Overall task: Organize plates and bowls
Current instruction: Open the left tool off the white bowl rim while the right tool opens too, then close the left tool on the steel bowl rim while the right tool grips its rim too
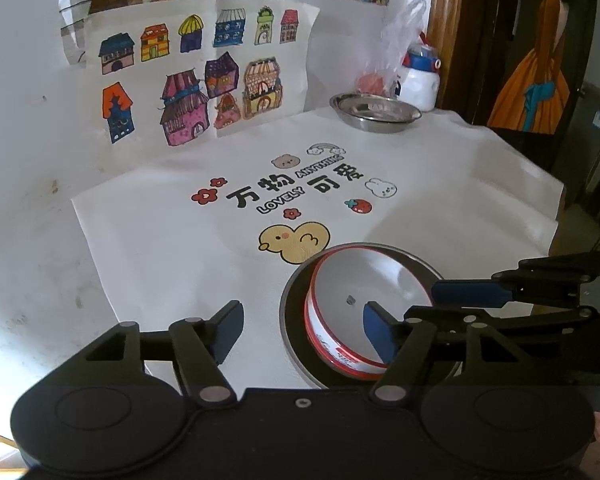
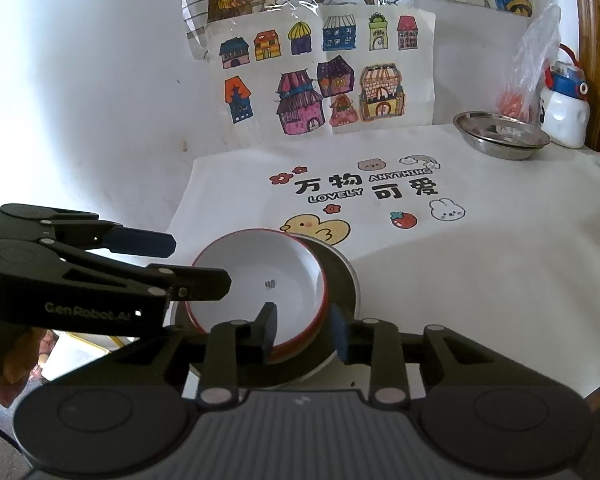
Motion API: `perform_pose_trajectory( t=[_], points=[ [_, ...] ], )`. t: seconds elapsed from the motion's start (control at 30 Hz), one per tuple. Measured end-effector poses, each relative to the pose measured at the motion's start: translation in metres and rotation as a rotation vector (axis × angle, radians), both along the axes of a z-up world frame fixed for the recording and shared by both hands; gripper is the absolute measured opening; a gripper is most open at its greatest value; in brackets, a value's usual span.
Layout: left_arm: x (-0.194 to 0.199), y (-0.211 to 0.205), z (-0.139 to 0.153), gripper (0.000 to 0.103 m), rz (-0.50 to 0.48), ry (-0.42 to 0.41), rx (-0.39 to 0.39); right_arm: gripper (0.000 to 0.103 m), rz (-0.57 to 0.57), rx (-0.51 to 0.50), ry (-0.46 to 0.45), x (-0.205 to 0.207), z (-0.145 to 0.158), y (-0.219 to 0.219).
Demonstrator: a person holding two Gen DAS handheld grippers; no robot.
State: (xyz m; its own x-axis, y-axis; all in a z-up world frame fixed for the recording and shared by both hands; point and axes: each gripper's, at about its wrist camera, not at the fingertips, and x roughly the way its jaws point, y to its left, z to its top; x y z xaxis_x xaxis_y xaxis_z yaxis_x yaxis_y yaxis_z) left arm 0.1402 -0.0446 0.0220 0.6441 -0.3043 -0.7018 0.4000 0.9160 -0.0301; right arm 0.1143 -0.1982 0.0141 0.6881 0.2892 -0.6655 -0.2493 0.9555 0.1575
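The right gripper is straddling the red-rimmed bowl wall on the grey plate, jaws apart; the left gripper is waiting, jaws apart; it should be closing squarely

Left gripper wide open, fingers level, low and pointing forward. Right gripper open narrower, one finger inside a bowl rim, the other outside. Both grippers close together, nearly crossing.

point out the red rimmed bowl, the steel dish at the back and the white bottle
red rimmed bowl (image 2: 256,280), right wrist view, white inner floor
steel dish (image 1: 376,114), left wrist view, inside near the rim
white bottle (image 2: 565,120), right wrist view, white body
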Motion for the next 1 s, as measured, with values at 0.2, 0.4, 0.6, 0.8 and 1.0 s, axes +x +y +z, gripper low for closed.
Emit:
perform_pose_trajectory(
  t=[0.2,0.4,0.6,0.8,1.0],
  points=[
    [-0.006,0.008,0.005,0.08,0.006,-0.029,-0.027,0.056,-0.021,-0.012,-0.025,-0.006,0.007,-0.005],
    [-0.014,0.011,0.011,0.088,0.005,-0.062,-0.048,0.073,-0.039,-0.008,-0.043,-0.015,0.014,-0.014],
    [-0.026,0.02,0.021,0.101,0.022,-0.11,-0.077,0.093,-0.03,0.012,-0.069,-0.027,0.023,-0.025],
    [-0.04,0.037,0.025,0.102,0.063,-0.132,-0.112,0.103,0.004,-0.005,-0.093,-0.04,0.031,-0.033],
    [-0.046,0.054,0.011,0.102,0.122,-0.08,-0.108,0.103,0.014,-0.095,-0.069,-0.042,0.028,-0.037]
  ],
)
